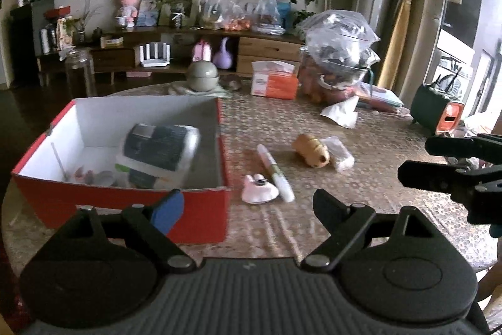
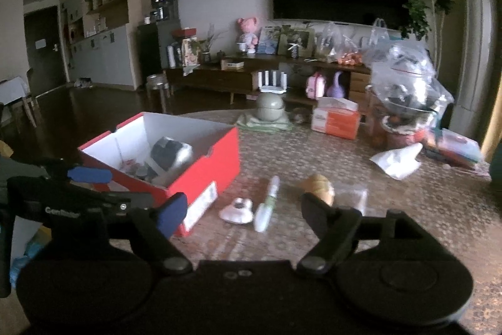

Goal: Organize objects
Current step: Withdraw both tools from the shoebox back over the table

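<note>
A red cardboard box point(image 1: 200, 209) point(image 2: 200, 178) with a white inside sits on the table, holding a dark grey roll point(image 1: 160, 143) point(image 2: 171, 153) and small packets. To its right lie a pink bunny-shaped item point(image 1: 259, 193) point(image 2: 237, 211), a white and green marker point(image 1: 276, 173) point(image 2: 266, 203), a tan toy point(image 1: 312, 150) point(image 2: 318, 184) and a small clear bag point(image 1: 339, 153) point(image 2: 353, 197). My left gripper point(image 1: 248, 209) is open and empty in front of the box's right corner. My right gripper point(image 2: 241, 209) is open and empty, near the bunny item and marker.
At the table's far side stand a grey-green lidded pot point(image 1: 202, 76), an orange tissue pack point(image 1: 273, 80), a jar under plastic bags point(image 1: 335, 52), crumpled white paper point(image 1: 342, 112) and a green and orange device point(image 1: 439, 112). A TV cabinet point(image 1: 188, 46) stands beyond.
</note>
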Tool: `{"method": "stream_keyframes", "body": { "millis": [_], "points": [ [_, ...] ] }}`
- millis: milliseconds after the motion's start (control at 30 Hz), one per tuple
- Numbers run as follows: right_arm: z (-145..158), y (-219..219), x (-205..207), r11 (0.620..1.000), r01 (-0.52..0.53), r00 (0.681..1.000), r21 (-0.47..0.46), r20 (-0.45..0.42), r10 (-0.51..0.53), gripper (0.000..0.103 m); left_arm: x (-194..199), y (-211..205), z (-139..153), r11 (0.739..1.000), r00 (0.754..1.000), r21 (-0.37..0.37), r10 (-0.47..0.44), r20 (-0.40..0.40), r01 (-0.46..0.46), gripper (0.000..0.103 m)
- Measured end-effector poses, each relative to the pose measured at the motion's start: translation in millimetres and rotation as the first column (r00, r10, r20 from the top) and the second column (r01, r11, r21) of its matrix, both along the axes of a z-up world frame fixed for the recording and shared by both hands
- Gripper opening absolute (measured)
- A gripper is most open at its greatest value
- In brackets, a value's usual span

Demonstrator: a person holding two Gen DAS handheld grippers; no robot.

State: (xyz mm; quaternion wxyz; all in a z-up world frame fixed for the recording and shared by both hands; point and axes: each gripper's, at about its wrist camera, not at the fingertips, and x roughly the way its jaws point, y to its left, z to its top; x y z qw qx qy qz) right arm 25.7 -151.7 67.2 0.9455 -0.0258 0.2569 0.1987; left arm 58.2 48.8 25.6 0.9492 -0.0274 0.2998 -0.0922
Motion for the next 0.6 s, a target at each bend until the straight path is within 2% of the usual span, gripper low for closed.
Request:
{"method": "stream_keyframes", "body": {
  "millis": [233,267,300,333,600],
  "points": [
    [-6.4,-43.4,-3.6,0.998,0.07,0.998,0.0,0.004,-0.07,0.084,7.2,-31.9,-1.5,0.999,0.999,-0.005,-0.047,0.006,0.047,0.092],
    [-7.5,-49.6,-4.4,0.997,0.081,0.997,-0.002,0.004,-0.081,0.084,9.0,-36.4,-2.4,0.998,0.999,-0.005,-0.055,0.004,0.055,0.094],
    [-8.7,-55.9,-4.1,0.996,0.092,0.996,-0.001,0.002,-0.092,0.085,9.9,-40.7,-3.9,0.998,0.998,-0.003,-0.061,0.003,0.061,0.102],
    [-10.1,-62.7,-4.2,0.995,0.105,0.995,0.003,-0.001,-0.105,0.086,11.4,-45.6,-5.3,0.998,0.998,-0.002,-0.068,0.004,0.068,0.103],
    [-20.1,-109.6,6.1,0.982,0.19,0.982,0.014,-0.022,-0.19,0.089,24.1,-78.7,-16.0,0.992,0.992,-0.013,-0.127,0.015,0.127,0.103]
  ]
}}
